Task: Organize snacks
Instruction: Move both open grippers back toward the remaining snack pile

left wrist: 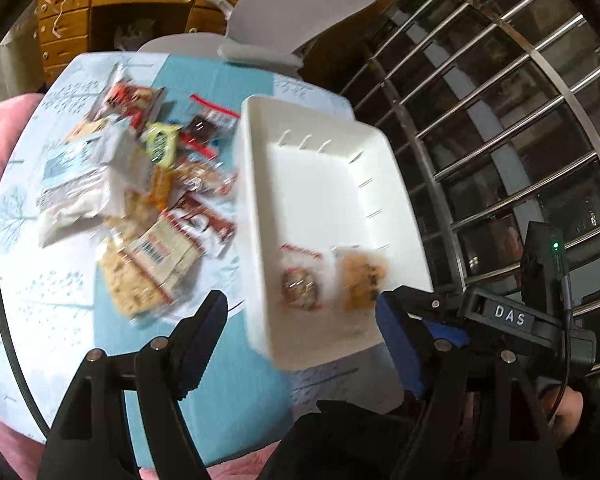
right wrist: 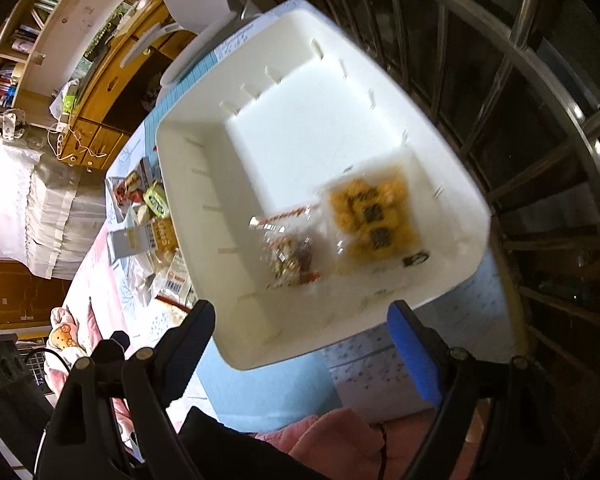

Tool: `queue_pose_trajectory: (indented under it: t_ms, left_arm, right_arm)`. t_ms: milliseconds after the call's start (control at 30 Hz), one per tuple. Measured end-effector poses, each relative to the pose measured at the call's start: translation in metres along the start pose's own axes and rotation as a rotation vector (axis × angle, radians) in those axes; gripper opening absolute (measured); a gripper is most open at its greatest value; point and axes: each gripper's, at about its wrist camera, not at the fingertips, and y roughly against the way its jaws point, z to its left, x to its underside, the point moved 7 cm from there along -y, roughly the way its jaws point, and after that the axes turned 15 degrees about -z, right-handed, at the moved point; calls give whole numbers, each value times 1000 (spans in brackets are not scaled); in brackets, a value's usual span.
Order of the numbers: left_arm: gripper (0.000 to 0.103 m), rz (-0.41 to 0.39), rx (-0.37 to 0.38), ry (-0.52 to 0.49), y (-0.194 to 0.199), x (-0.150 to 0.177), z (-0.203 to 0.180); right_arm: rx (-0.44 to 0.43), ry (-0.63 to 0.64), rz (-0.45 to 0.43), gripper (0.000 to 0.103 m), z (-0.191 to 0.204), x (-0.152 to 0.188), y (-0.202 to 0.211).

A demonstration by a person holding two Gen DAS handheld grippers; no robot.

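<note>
Blue tablecloth [left wrist: 228,392] under white bin [right wrist: 204,168] (two snack packets [right wrist: 374,220] inside)

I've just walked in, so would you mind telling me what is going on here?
A person is sorting snacks with two handheld tools. Two packets, a yellow one and a clear one, already lie in the white bin. The pile waits on the table beside it. The left tool and right tool are open and empty above the bin's near end.
</note>
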Motion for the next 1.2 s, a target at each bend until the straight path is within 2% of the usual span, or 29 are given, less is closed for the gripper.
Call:
queue_pose_trajectory:
  t_ms: [333, 667, 933, 1200]
  left_arm:
    - [76, 93, -62, -13, 32, 1, 80]
    - [82, 149, -82, -157, 56, -19, 138]
    - [84, 190, -76, -250, 56, -36, 169]
    - [84, 246, -87, -241, 39, -40, 189]
  right_arm:
    - [-3, -70, -11, 89, 55, 45, -11]
    - [-23, -191, -53, 89, 114, 71, -25]
    - [-12, -286, -115, 89, 142, 83, -45]
    - [-24, -305, -179, 89, 155, 89, -64]
